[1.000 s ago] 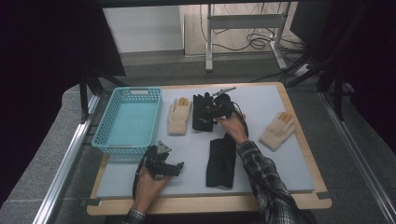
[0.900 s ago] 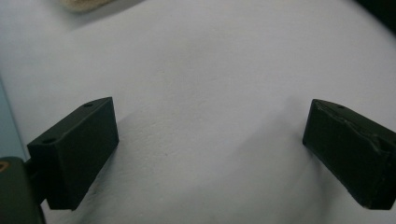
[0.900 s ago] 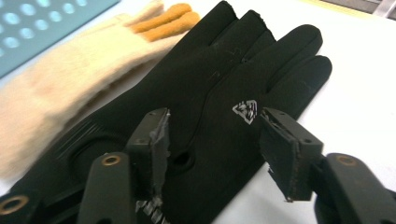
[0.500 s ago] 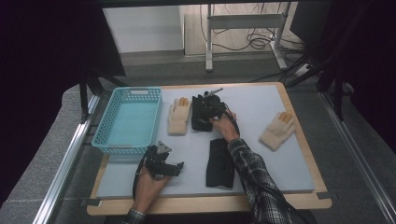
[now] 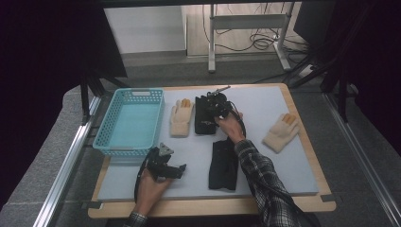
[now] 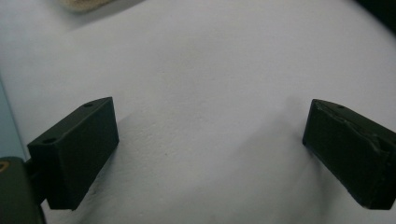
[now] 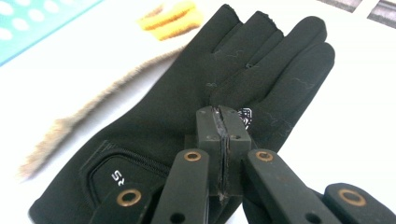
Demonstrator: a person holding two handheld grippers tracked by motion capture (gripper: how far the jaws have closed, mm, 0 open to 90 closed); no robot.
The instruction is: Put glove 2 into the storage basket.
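Watching the grey surface (image 5: 283, 161) first: teal basket (image 5: 130, 124) at its left, empty. My right tongs (image 7: 223, 122) have just snapped shut, pinching the far black glove (image 7: 196, 107) beside the cream glove (image 5: 181, 118); pickup looks begun. Left tongs (image 6: 210, 154) gape wide, idle.

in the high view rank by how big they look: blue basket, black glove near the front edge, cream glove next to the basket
1. blue basket, clearly largest
2. black glove near the front edge
3. cream glove next to the basket, smallest, though it lies farther from the camera, so the gap with the black glove is unsure
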